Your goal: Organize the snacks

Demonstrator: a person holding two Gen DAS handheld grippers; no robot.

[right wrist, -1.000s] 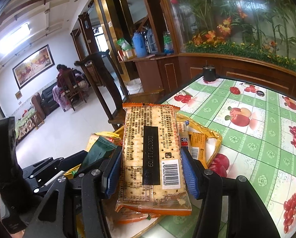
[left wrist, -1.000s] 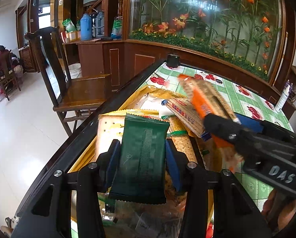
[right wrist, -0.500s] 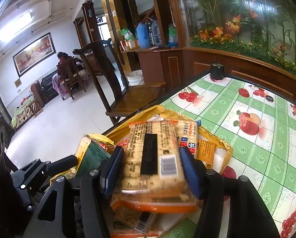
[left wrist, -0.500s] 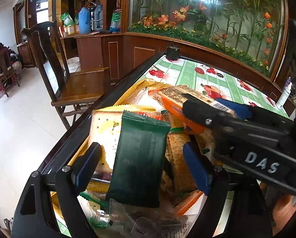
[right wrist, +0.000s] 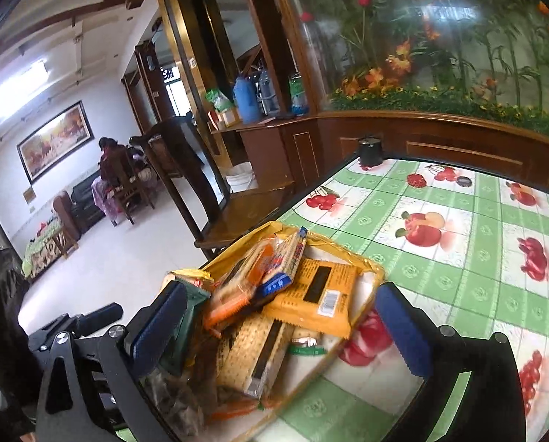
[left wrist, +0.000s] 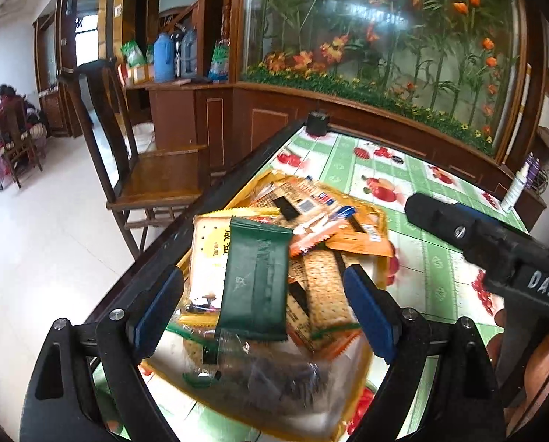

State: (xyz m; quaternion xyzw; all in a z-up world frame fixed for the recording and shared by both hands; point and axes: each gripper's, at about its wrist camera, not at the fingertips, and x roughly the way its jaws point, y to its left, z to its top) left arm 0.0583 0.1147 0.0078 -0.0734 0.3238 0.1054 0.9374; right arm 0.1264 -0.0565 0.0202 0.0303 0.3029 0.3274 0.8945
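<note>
Where "DAS" marks the right gripper (left wrist: 539, 283), green packet (left wrist: 254, 280) unlabelled, pads clear

One dark green packet (left wrist: 254, 280). One yellow tray (right wrist: 370, 267) of snacks. One wooden chair (left wrist: 156, 176). One black cup (right wrist: 370, 151) on counter (right wrist: 458, 294). Two thermos flasks (left wrist: 164, 57). Cracker packs overlapping, count unclear.
</note>
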